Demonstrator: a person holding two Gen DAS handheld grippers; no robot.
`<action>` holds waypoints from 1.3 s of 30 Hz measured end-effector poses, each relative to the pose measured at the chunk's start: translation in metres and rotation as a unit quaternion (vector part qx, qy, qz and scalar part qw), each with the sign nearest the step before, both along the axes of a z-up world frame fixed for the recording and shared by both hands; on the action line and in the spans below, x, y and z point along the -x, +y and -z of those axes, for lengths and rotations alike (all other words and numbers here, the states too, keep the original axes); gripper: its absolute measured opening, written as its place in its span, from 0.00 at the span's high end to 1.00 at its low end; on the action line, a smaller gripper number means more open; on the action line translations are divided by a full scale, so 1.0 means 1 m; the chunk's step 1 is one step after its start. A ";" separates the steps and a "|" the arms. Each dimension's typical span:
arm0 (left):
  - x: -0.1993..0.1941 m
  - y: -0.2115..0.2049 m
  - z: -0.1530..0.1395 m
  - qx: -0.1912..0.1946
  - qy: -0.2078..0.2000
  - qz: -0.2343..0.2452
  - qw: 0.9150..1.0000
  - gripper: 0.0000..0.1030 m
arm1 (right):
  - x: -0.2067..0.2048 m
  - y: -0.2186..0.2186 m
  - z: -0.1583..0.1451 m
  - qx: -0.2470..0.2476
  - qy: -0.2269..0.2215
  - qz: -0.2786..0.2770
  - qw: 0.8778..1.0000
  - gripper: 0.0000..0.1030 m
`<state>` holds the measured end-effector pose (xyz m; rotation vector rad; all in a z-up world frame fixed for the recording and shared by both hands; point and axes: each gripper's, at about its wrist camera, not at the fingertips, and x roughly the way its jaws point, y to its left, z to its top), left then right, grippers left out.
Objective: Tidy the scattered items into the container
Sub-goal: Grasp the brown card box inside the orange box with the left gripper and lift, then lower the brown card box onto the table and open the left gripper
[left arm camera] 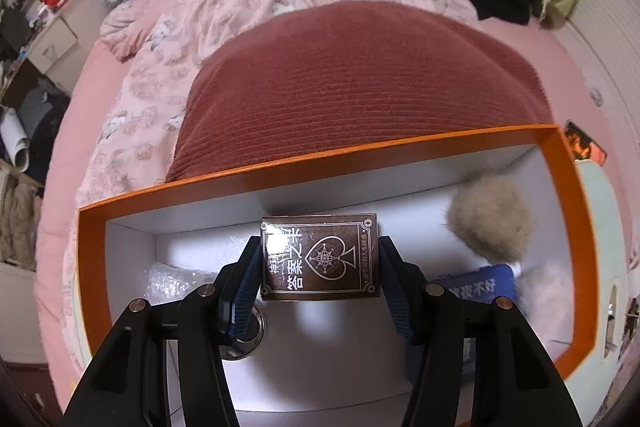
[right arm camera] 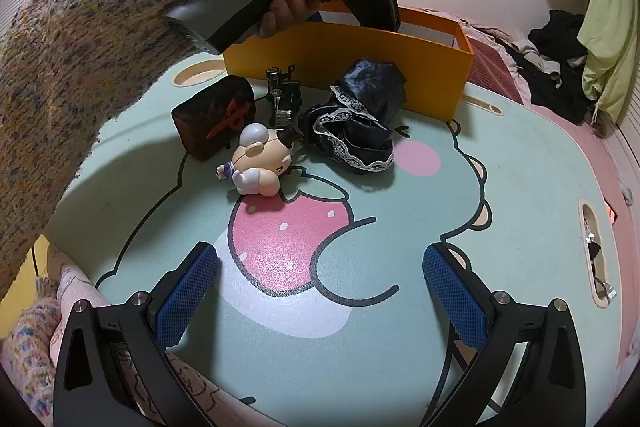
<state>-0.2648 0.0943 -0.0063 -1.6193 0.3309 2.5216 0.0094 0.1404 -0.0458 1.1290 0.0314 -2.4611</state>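
1. The left gripper hangs over the open orange box with a brown card box between its blue pads – the pads touch both short ends, so it is still gripped, not yet let go.
2. The card box lies flat across the jaws, long axis running left to right, above the white floor of the orange box; a fluffy beige ball and a blue packet already lie inside to the right, clear plastic wrap to the left.
3. The bare floor lies straight below the card box, so the coming move is likely just a release – no sideways shift looks needed.
4. The right gripper stands wide apart and empty over the cartoon table.
5. Left to tidy, all far from the right gripper near the orange box's front wall: a doll, a dark red pouch, a small black toy and a lace-trimmed dark cloth. The right hand looks nearer to these
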 end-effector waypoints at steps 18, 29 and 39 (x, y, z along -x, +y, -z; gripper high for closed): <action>-0.218 -0.130 -0.063 -0.133 0.138 0.048 0.980 0.46 | 0.001 0.000 0.000 0.000 0.000 0.001 1.000 0.00; -0.250 -0.112 0.013 -0.073 0.103 0.048 0.991 0.46 | 0.001 0.002 0.000 0.000 0.000 0.001 1.000 0.00; -0.267 -0.121 0.006 -0.078 0.153 0.025 0.985 0.11 | 0.001 0.002 0.000 0.000 0.000 0.002 1.000 0.00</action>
